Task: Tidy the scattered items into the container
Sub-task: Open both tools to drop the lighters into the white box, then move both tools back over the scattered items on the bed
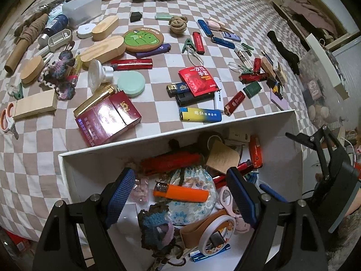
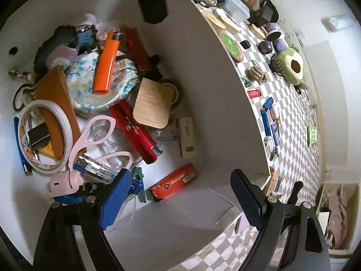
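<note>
Both grippers, left [image 1: 180, 194] and right [image 2: 178, 197], hang unclenched and empty over the white container [image 1: 171, 134]; just beyond its far wall, the yellow-blue lighter [image 1: 200, 114] lies lengthwise along it, nearer the left.

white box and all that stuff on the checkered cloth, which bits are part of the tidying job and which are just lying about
Part of the job:
- white rectangular box, the container
- orange plastic lighter, already inside
- yellow-and-blue lighter, outside the box
- dark red cigarette carton, outside the box
- round mint-green tin, outside the box

Just lying about:
- wooden shelf of crumpled clothes
- white wall plate
</note>
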Demonstrator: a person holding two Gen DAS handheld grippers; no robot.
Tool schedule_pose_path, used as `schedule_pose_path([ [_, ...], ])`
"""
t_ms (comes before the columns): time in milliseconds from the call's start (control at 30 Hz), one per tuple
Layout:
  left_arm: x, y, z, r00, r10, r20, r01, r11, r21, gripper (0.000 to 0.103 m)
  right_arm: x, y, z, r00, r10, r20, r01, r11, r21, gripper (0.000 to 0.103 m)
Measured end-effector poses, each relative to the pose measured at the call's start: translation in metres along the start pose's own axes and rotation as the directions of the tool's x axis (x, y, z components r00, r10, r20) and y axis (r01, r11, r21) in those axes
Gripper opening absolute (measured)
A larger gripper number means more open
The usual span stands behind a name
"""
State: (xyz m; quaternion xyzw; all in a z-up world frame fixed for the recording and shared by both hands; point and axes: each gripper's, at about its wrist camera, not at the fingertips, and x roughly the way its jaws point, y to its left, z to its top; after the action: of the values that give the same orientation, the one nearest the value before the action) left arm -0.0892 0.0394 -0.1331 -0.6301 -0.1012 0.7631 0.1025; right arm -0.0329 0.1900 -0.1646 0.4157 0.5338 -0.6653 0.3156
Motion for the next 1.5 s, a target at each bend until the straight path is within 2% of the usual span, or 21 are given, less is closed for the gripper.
schedule_pose_path([
  [333,-0.008,-0.003,-0.001,0.999,0.024,0.04,-0.025,0.999,0.043,0.084,-0.013,-0.001,0.0,0.999,0.017,0.044,-0.018,1.0,0.022,0.089],
  [533,-0.02,-0.006,-0.002,0.993,0.048,0.106,-0.057,0.995,0.084,0.084,-0.029,-0.015,0.002,0.987,0.097,0.129,-0.113,0.985,0.127,0.089],
  [733,-0.036,-0.006,-0.004,0.981,0.048,0.187,-0.07,0.991,0.111,0.084,-0.045,-0.042,0.003,0.958,0.155,0.243,-0.221,0.936,0.275,0.089],
  [867,-0.05,-0.006,-0.003,0.968,0.054,0.247,-0.087,0.988,0.126,0.085,-0.054,-0.056,0.0,0.933,0.182,0.311,-0.287,0.897,0.335,0.09],
  [967,-0.062,-0.005,-0.003,0.955,0.046,0.294,-0.087,0.988,0.129,0.093,-0.061,-0.065,-0.003,0.918,0.165,0.362,-0.303,0.88,0.367,0.103],
  [1100,-0.076,-0.003,-0.004,0.934,0.039,0.355,-0.093,0.987,0.135,0.094,-0.073,-0.075,-0.006,0.893,0.143,0.427,-0.33,0.854,0.403,0.103],
  [1200,-0.085,-0.002,-0.006,0.915,0.04,0.401,-0.105,0.984,0.141,0.103,-0.079,-0.084,-0.007,0.874,0.128,0.47,-0.353,0.831,0.43,0.103],
  [1300,-0.091,-0.003,-0.008,0.897,0.044,0.44,-0.122,0.981,0.151,0.103,-0.083,-0.09,-0.01,0.858,0.115,0.501,-0.371,0.813,0.449,0.103],
  [1400,-0.095,-0.004,-0.009,0.885,0.054,0.463,-0.142,0.977,0.157,0.103,-0.086,-0.096,-0.013,0.848,0.093,0.522,-0.379,0.796,0.473,0.103],
  [1500,-0.095,-0.003,-0.009,0.885,0.052,0.463,-0.142,0.977,0.161,0.103,-0.087,-0.103,-0.018,0.834,0.05,0.55,-0.383,0.77,0.51,0.103],
])
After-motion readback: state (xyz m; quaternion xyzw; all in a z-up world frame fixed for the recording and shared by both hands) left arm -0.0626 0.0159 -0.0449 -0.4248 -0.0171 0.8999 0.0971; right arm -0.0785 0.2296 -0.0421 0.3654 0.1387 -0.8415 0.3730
